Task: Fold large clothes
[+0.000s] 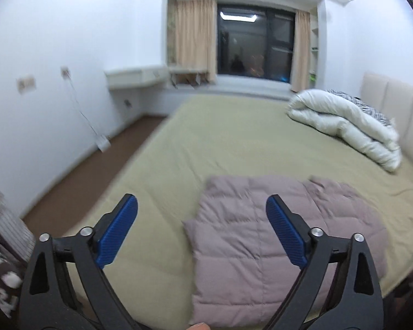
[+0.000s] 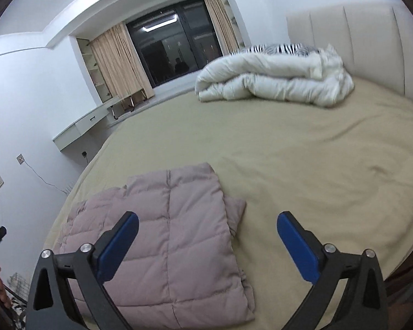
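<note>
A big bed fills most of both views, covered with a flat tan sheet. At its head stands a pale padded headboard. Behind the bed is a dark window with peach curtains on both sides. A white counter is fixed to the wall next to the window.

A puffy white quilt lies bunched up on the bed near the headboard, with a black and white striped cloth just behind it.

The pink puffy jacket lies folded in a neat block on the near part of the bed, well apart from the quilt. It rests flat on the sheet, and nothing holds it.

The left gripper hangs above the near edge of the bed, its blue fingers spread wide with nothing between them. One finger shows over the jacket, the other over the sheet.

The right gripper hangs above the jacket's right side. Its blue fingers are spread wide too and hold nothing.

A small wall socket with a thin cord sits low on the white wall.
</note>
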A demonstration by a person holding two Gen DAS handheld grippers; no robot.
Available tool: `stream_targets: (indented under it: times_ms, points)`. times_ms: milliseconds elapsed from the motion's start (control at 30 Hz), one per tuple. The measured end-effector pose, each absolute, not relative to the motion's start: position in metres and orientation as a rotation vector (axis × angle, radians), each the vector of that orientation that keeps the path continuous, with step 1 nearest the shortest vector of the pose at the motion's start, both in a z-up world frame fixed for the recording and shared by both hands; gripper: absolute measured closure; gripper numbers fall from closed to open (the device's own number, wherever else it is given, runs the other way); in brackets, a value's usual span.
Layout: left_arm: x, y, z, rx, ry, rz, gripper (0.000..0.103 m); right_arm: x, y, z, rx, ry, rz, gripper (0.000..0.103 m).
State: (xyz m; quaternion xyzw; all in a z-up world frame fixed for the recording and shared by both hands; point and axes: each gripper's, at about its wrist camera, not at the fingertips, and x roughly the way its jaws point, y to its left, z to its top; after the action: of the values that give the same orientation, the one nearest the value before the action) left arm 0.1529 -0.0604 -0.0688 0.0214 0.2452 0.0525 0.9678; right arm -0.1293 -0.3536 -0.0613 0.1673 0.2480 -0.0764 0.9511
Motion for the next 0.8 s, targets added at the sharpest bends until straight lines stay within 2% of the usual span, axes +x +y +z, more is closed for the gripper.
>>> stream_targets:
  times_ms: [133,333,567,800]
  points:
    - [0.118,-0.082,-0.024,0.174,0.337,0.187,0.0,-0.124,-0.322,-0.02,0.266,0.427,-0.152,0.0]
    - [0.096,-0.088,0.013,0.157,0.391,0.214,0.0,-0.134,-0.291,0.034,0.2,0.347,-0.184,0.0]
    - [0.103,-0.108,-0.008,0.116,0.609,0.175,0.0,-0.135,-0.262,0.061,0.151,0.451,-0.142,0.0]
    - [0.115,-0.125,-0.045,0.078,0.757,0.113,0.0,-0.127,-0.229,0.034,0.159,0.671,-0.16,0.0]
